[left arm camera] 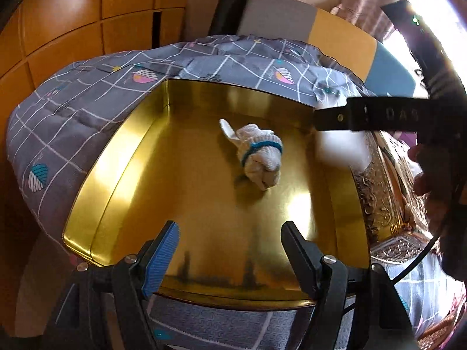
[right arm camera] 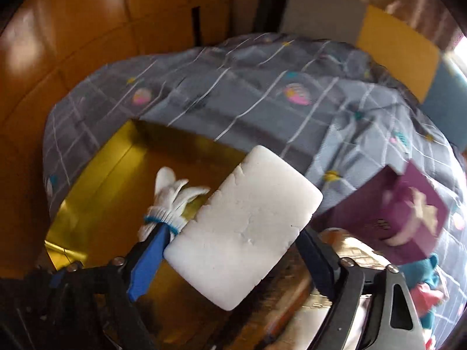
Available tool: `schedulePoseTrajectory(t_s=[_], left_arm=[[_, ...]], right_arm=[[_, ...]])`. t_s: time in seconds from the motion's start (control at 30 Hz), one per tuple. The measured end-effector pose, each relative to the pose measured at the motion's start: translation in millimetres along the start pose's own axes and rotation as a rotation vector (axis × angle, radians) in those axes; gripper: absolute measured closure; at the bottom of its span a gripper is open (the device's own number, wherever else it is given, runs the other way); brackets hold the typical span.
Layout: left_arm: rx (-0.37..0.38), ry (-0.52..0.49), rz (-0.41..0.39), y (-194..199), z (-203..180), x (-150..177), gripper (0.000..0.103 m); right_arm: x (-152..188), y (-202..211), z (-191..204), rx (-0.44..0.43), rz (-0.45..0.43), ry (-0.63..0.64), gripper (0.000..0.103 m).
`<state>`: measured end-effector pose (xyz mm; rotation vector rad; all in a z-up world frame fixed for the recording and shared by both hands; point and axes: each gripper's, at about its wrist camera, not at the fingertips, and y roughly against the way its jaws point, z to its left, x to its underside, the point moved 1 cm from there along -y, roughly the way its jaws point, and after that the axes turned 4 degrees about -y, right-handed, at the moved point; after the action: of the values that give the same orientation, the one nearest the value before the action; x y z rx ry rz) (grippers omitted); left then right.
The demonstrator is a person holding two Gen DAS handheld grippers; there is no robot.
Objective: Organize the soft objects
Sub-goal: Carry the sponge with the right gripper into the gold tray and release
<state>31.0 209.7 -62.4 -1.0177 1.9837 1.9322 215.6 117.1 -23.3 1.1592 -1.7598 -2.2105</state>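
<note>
An open gold tin [left arm camera: 122, 157] lies on a bed. Inside it is a white knitted glove [left arm camera: 258, 153] with a blue cuff band, also seen in the right wrist view [right arm camera: 172, 201]. My left gripper [left arm camera: 233, 250] hangs open and empty over the tin's near edge. A white foam sponge block [right arm camera: 245, 230] sits tilted between the fingers of my right gripper [right arm camera: 233, 233], which stand wide with the block uncompressed, above the tin's right side. In the left wrist view the sponge [left arm camera: 341, 148] is a white blur under a black finger [left arm camera: 329, 118] of the right gripper.
A grey patterned quilt [left arm camera: 87, 110] surrounds the tin. An embossed gold lid [left arm camera: 379, 198] lies to its right, beside a person's hand [left arm camera: 429, 180]. A purple box [right arm camera: 408, 218] and a teal-and-pink soft item [right arm camera: 429, 285] sit further right. Wooden cabinets stand behind.
</note>
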Motion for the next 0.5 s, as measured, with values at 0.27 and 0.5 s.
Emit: schedulePoseTrajectory(t_s=[0.27,0.5], left_arm=[[0.007,0.0,-0.007,4,0,-3,0.03],[0.015,-0.046,-0.035,15,-14,-4,0.03]], right_arm=[[-5,16,5,-0.065,-0.071,0.006,0.0],[21,61,0,0.014,-0.228,-0.049,0.0]])
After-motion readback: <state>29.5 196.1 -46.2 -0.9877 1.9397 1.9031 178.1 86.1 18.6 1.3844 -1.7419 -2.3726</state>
